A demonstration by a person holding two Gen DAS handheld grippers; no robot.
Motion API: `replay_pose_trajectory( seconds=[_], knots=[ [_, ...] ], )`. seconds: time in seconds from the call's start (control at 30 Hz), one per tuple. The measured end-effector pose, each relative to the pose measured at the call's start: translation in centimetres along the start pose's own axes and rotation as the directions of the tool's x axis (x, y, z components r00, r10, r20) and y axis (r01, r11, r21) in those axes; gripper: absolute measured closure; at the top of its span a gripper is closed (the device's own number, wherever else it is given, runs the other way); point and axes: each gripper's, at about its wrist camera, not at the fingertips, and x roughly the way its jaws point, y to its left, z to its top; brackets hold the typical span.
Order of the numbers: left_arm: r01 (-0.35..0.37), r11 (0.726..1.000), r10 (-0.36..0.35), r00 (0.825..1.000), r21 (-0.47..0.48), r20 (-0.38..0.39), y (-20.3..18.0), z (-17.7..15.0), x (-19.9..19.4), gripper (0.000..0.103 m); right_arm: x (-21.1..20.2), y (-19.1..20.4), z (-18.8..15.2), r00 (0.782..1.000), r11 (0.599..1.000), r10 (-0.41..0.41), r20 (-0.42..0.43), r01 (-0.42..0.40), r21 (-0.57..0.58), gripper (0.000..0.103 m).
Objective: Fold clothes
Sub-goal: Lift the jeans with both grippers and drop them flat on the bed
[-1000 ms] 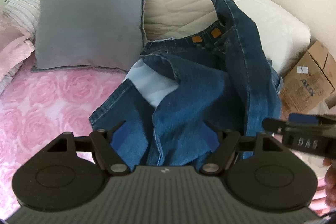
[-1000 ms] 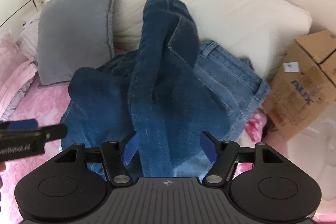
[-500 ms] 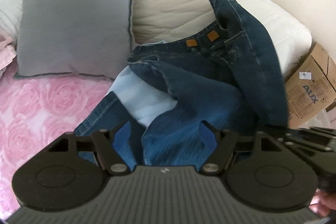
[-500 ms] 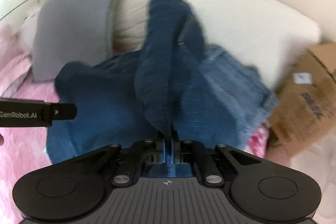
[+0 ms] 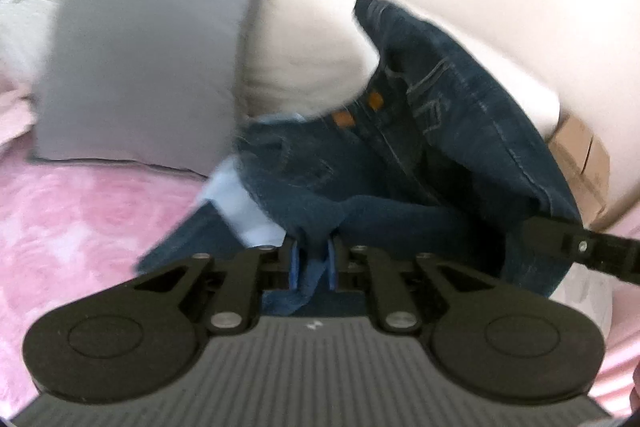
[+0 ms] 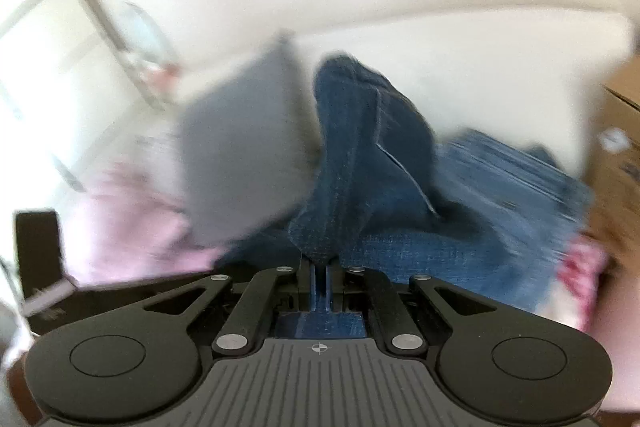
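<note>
Jeans (image 5: pixel 400 187) in dark blue denim are pinched by both claws at once. The left gripper (image 5: pixel 313 265) has just been closing, and its blue pads now clamp a bunched fold of the denim at the near edge of the heap, the cloth standing up between the jaws and spilling back toward the camera. The right gripper (image 6: pixel 319 273) is clenched tight on a narrower ridge of the same dark denim, which rises from its jaws toward 12 o'clock as a long trouser leg.

In the left wrist view the right tool's black finger pokes in from 3 o'clock, touching the side of the heap. Two tan leather patches show at the waistband, toward 1 o'clock from the left claw. A pale blue garment (image 5: pixel 240 215) peeks out from under the denim at 10 o'clock, just beside the jaws. The heap lies on a pink rose-patterned bedspread (image 5: pixel 80 227), which spreads out to 9 o'clock.

Farther off, a grey cushion (image 5: pixel 144 67) leans upright at 11 o'clock, against a long cream pillow (image 5: pixel 312 67) that runs behind the jeans; the raised leg rests on that pillow. A cardboard box (image 5: pixel 580 163) sits at 2 o'clock beyond the heap. The right wrist view is heavily blurred.
</note>
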Motion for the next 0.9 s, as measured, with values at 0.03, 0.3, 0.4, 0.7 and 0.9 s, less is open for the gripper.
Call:
replay_pose_trajectory(
  seconds=[0.03, 0.3, 0.4, 0.7, 0.9],
  knots=[
    [-0.017, 1.000, 0.018, 0.999, -0.013, 0.037, 0.4, -0.1, -2.3, 0.093, -0.6, 1.1, 0.1, 0.998, 0.998, 0.063, 0.009, -0.063, -0.011, 0.100],
    [-0.202, 0.976, 0.216, 0.929, -0.076, 0.299, 4.0, -2.1, -22.1, 0.094, -4.6, 12.2, -1.5, 0.837, 0.837, 0.547, 0.001, -0.547, 0.021, 0.100],
    [-0.277, 0.958, 0.287, 0.885, -0.081, 0.368, 5.6, -2.9, -29.8, 0.094, -6.0, 16.9, -2.3, 0.746, 0.744, 0.666, 0.001, -0.664, 0.066, 0.100],
    [-0.561, 0.826, 0.484, 0.657, -0.053, 0.578, 7.7, -4.8, -52.5, 0.092, -16.2, 29.0, -6.5, 0.466, 0.478, 0.870, 0.159, -0.877, -0.043, 0.100],
    [-0.637, 0.750, 0.660, 0.703, -0.178, 0.266, 14.0, -14.0, -54.5, 0.083, -18.5, 36.8, -16.0, 0.625, 0.570, 0.740, -0.249, -0.779, -0.261, 0.079]
  ],
)
